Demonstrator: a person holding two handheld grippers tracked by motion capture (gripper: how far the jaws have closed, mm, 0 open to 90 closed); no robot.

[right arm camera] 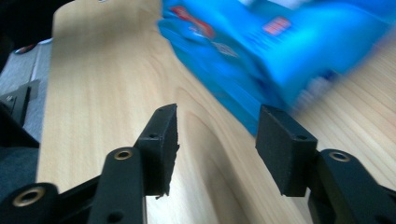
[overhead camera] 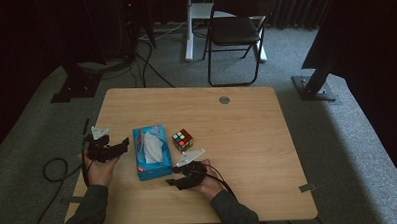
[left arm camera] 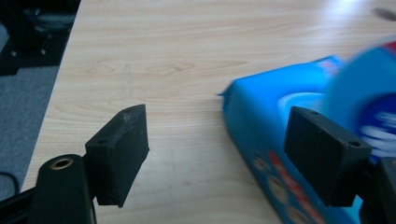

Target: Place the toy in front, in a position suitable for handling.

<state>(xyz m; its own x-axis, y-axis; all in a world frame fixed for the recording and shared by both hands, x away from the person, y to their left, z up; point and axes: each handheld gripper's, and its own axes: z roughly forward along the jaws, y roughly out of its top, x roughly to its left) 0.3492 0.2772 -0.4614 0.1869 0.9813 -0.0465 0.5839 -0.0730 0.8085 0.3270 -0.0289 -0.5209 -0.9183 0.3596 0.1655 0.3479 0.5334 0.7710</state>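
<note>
A wooden table (overhead camera: 247,140) is seen from above, standing on grey carpet (overhead camera: 357,136). Beyond its far edge a black folding chair (overhead camera: 236,30) is placed, with a white post (overhead camera: 189,27) to its left and dark stand bases at either side. A small grey disc (overhead camera: 224,99) is set into the table near the far edge.

On the left half of the table a blue tissue box (overhead camera: 150,153) is laid flat, its long side running away from the person, with white tissue showing through the top slot. Just to its right, apart from it, a colour cube (overhead camera: 183,140) is found.

The left gripper (overhead camera: 118,146) is held at the table's left edge, just left of the box, its jaws pointed toward the box. In the left gripper view its jaws are spread wide, and nothing is held between them; bare wood (left arm camera: 187,93) is seen in the gap, and the box (left arm camera: 261,116) lies behind the right-hand jaw, blurred.

The right gripper (overhead camera: 173,182) is held near the box's near right corner, pointed left. In the right gripper view its jaws are likewise parted with nothing gripped; the box (right arm camera: 280,51) is seen blurred just beyond them, not between them.

A cable (overhead camera: 56,169) is looped on the carpet left of the table.
</note>
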